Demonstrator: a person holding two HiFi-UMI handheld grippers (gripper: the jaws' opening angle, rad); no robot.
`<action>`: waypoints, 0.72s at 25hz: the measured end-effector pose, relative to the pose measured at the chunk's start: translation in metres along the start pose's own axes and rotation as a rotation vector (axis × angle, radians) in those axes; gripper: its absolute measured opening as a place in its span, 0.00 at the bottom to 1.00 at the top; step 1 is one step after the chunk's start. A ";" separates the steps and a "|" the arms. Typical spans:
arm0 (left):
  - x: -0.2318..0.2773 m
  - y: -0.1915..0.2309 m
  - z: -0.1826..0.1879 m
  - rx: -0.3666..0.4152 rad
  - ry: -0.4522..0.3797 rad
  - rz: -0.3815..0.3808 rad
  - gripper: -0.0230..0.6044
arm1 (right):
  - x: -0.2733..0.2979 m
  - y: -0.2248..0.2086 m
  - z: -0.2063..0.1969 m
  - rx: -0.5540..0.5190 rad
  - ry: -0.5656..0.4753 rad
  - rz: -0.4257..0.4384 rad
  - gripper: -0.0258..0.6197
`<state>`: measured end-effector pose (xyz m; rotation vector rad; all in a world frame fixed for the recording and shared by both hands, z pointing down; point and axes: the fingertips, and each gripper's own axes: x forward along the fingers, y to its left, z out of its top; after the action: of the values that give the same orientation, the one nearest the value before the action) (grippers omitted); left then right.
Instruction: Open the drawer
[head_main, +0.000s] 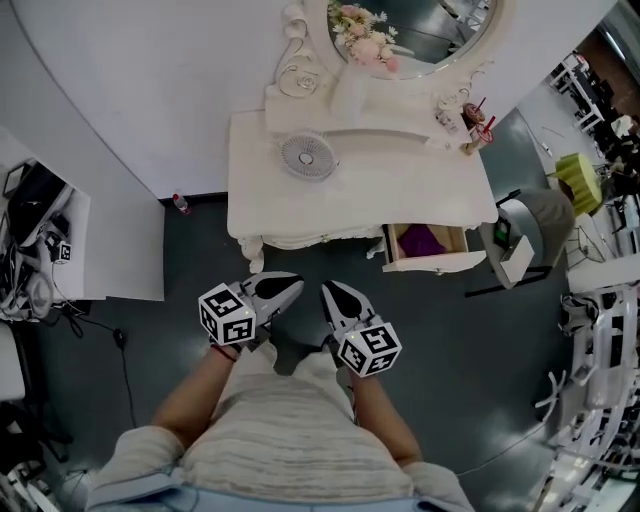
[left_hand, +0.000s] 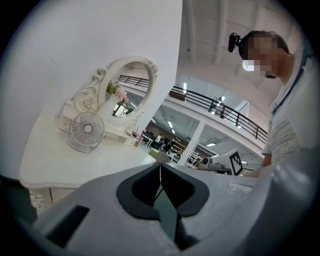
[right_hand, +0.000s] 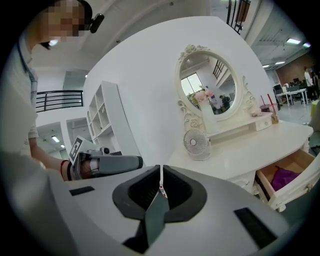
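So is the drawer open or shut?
Open. The drawer sticks out of the white table, and purple stuff shows inside.

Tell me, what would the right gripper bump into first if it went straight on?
The right gripper would most likely hit the table's front edge, on the side below the fan. Only dark floor lies between, though depth is hard to judge.

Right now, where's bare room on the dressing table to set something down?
Bare: the tabletop's wide middle and front, between the fan and the cups at the right back corner. Crowded: that back corner, and the open drawer, which holds a purple thing.
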<state>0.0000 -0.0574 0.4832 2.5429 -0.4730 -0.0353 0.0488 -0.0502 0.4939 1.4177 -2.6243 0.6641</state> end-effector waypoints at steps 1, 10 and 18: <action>0.005 0.000 -0.002 0.002 -0.002 0.010 0.06 | 0.000 -0.005 -0.001 -0.003 0.008 0.012 0.06; 0.040 0.023 -0.031 0.020 0.016 0.148 0.06 | 0.018 -0.049 -0.026 -0.029 0.091 0.076 0.06; 0.049 0.055 -0.043 -0.022 -0.006 0.213 0.06 | 0.048 -0.070 -0.044 -0.041 0.128 0.088 0.06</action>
<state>0.0334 -0.0953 0.5520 2.4580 -0.7391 0.0300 0.0727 -0.1030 0.5699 1.2131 -2.5969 0.6819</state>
